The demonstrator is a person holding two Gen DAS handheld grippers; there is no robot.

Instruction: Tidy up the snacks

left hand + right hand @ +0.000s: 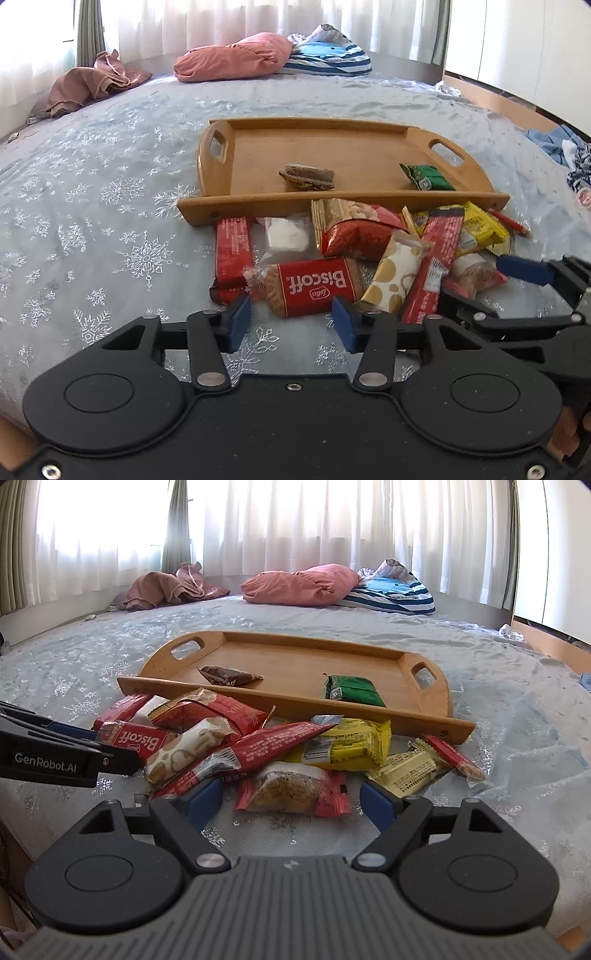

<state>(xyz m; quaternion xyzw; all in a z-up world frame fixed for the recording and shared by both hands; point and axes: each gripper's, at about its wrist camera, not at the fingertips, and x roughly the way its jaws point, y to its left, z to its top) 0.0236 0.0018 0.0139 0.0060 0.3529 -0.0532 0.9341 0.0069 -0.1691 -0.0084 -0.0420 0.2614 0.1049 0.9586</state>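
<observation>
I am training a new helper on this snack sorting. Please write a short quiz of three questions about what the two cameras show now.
1. How many snacks lie inside the wooden tray?
2. True or false: the left gripper is shut on the Biscoff pack.
3. Which snack lies nearest in front of the right gripper? A) green packet B) red-edged cookie pack C) brown packet

Key
1. Two: the brown packet and the green packet.
2. False. Its jaws are open, and the pack lies on the bed cover.
3. B, the red-edged cookie pack.
</observation>
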